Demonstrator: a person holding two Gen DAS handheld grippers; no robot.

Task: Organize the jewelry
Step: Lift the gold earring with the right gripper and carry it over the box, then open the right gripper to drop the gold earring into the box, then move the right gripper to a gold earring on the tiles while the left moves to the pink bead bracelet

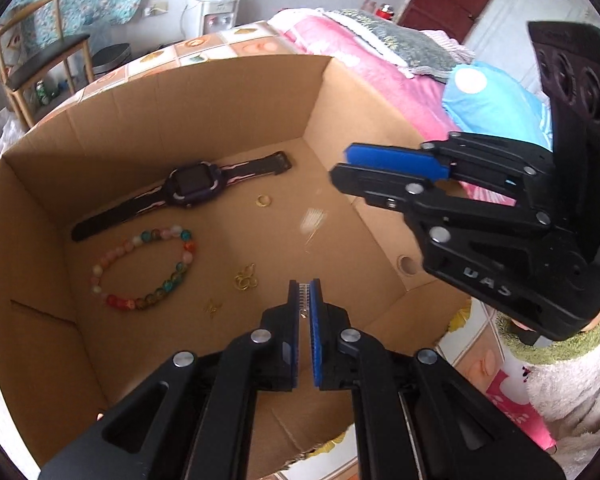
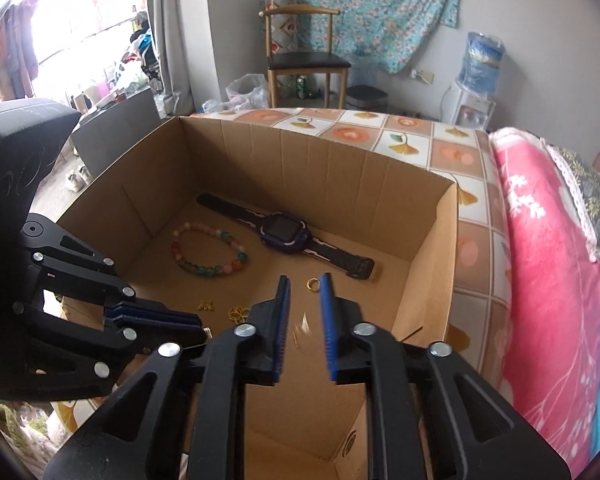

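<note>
a: why are both tongs over the cardboard box (image 1: 112, 120)?
b: i'm dropping jewelry in. left tongs (image 1: 305, 286) pinched closed on a thin chain (image 1: 305, 300), right tongs (image 2: 305, 282) parted, empty; a blurred pale piece (image 2: 302, 326) shows below them.
a: the rest?
b: watch (image 1: 188, 184), bead bracelet (image 1: 144, 270), gold ring (image 1: 263, 200) on the box floor, ahead of both tongs.

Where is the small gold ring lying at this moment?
The gold ring lies on the floor of the cardboard box, just in front of the purple watch, near its buckle end; in the right wrist view it shows beyond the right tool's tips.
</note>
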